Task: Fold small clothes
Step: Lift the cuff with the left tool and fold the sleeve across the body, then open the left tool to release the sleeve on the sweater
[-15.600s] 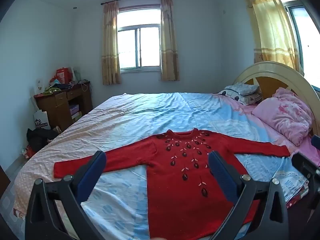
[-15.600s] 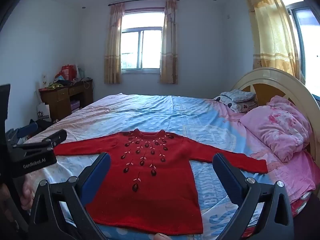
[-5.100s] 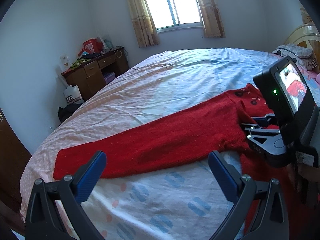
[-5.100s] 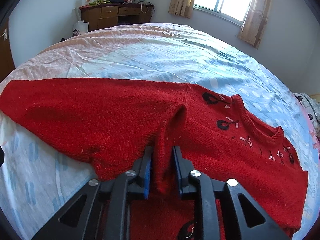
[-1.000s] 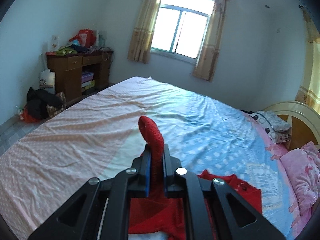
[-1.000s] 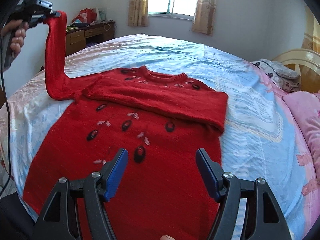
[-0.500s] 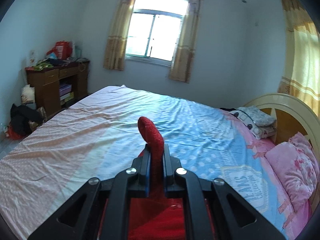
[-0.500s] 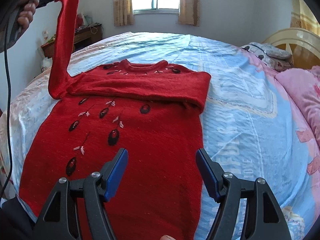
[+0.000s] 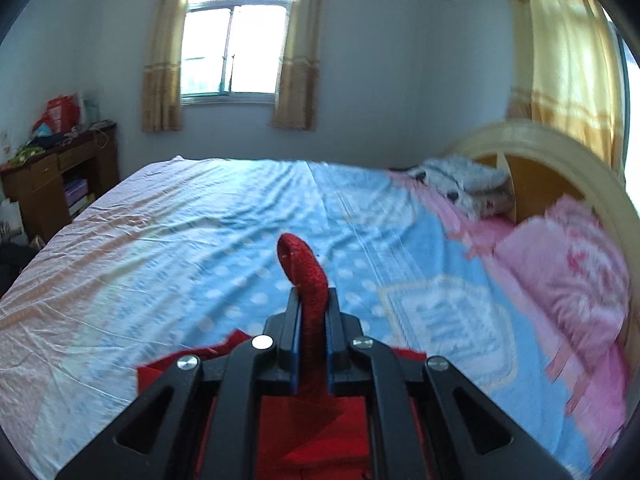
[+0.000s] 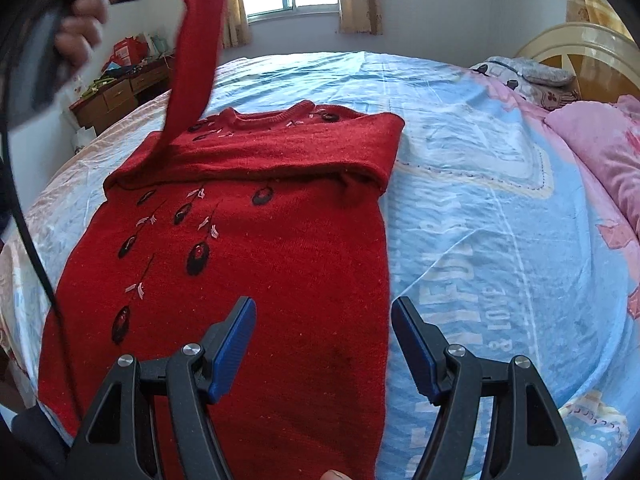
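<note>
Your left gripper (image 9: 311, 332) is pinching the cuff end of the red sweater's left sleeve (image 10: 196, 44), jaws pressed tight on the knit, a loop of cuff sticking up past the tips. In the right wrist view you are holding that sleeve high at the upper left, your hand (image 10: 76, 12) wrapped round the handle, and the sleeve is hanging down in a slanted strip to the shoulder.

The red sweater (image 10: 256, 272) is lying face up on the bed (image 10: 480, 200), near its front edge, collar pointing toward the window (image 9: 236, 48). Its other sleeve (image 10: 280, 152) is lying folded across the chest, just below the collar, reaching almost to the left shoulder. Dark embroidered flowers are showing on the front.

Your right gripper (image 10: 324, 344) is hovering over the lower body of the sweater near its right edge, jaws spread wide with nothing between them, blue pads (image 10: 234, 350) clear of the fabric.

A pink pillow (image 9: 568, 280) is sitting by the headboard (image 9: 560, 152) on the right; a cluttered wooden desk (image 9: 52, 176) is standing by the far left wall.
</note>
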`<state>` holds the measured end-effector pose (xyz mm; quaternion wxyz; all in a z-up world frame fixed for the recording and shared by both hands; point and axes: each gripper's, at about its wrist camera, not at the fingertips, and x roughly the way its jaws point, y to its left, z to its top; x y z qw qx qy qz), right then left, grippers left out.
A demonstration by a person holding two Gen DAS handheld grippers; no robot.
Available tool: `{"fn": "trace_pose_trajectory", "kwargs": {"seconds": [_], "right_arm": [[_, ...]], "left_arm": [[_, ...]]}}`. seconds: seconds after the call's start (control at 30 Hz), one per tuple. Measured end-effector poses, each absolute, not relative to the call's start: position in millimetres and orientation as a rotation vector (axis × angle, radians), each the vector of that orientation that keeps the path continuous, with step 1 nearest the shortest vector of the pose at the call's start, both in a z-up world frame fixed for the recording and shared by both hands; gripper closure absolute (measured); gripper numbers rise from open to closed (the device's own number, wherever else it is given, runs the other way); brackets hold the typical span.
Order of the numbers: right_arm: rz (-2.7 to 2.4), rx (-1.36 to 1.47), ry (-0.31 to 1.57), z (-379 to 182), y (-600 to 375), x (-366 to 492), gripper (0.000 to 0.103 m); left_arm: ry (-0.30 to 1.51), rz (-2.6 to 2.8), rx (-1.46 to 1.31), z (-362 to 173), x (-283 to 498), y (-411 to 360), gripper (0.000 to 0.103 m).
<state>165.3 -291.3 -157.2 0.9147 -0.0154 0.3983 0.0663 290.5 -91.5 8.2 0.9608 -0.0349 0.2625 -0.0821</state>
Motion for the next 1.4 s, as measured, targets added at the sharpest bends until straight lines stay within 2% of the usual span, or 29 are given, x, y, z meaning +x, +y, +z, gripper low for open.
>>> {"fn": "trace_pose_trajectory", "kwargs": {"seconds": [0.23,0.37,0.4,0.47,0.5,0.53,0.6,0.67,0.73,0.97,1.13,1.23,1.37,1.4], "right_arm": [[0.137,-0.029,0.838,-163.5,-289.6,164.9,0.032],[0.131,-0.039,0.836,-166.3,-291.1,165.1,0.032],[0.13,-0.042,0.836,-167.0,-291.8,165.2,0.032],[0.118,-0.042,0.839,-169.7,-294.6,165.8,0.032],[0.113,-0.039,0.843,-170.7,-295.6,166.6,0.032],[0.111,-0.034,0.845,-171.7,-296.7,167.2,0.032],[0.109,-0.032,0.842,-172.5,-297.4,166.7,0.032],[0.105,-0.026,0.834,-171.7,-298.4,165.6,0.032],[0.104,-0.005,0.831,-169.4,-301.1,165.6,0.032],[0.168,0.103,0.847,-143.6,-309.3,201.6,0.032],[0.144,0.09,0.836,-121.0,-303.1,263.8,0.034],[0.121,0.076,0.85,-121.1,-296.1,302.4,0.044],[0.077,0.057,0.907,-138.7,-288.6,341.6,0.048],[0.068,0.054,0.921,-144.5,-287.9,348.2,0.057]], "left_arm": [[0.609,-0.17,0.093,-61.8,295.3,-152.0,0.093],[0.638,-0.178,0.157,-84.5,290.3,-168.5,0.084],[0.643,-0.189,0.166,-86.6,287.3,-169.0,0.079],[0.628,-0.188,0.181,-86.4,275.4,-162.3,0.046],[0.615,-0.185,0.18,-85.9,271.6,-160.1,0.039],[0.594,-0.183,0.176,-82.6,262.0,-148.8,0.034],[0.573,-0.176,0.184,-83.1,253.2,-136.4,0.033],[0.558,-0.14,0.2,-86.0,238.8,-109.6,0.019],[0.544,-0.068,0.23,-92.7,229.2,-80.9,0.013],[0.642,0.149,0.225,-135.6,227.3,12.4,0.013],[0.662,0.169,0.151,-148.3,232.5,29.6,0.013],[0.663,0.17,0.117,-152.4,234.8,30.8,0.012],[0.682,0.158,0.08,-158.4,234.9,40.1,0.01],[0.682,0.154,0.071,-158.2,234.3,41.8,0.009]]}}
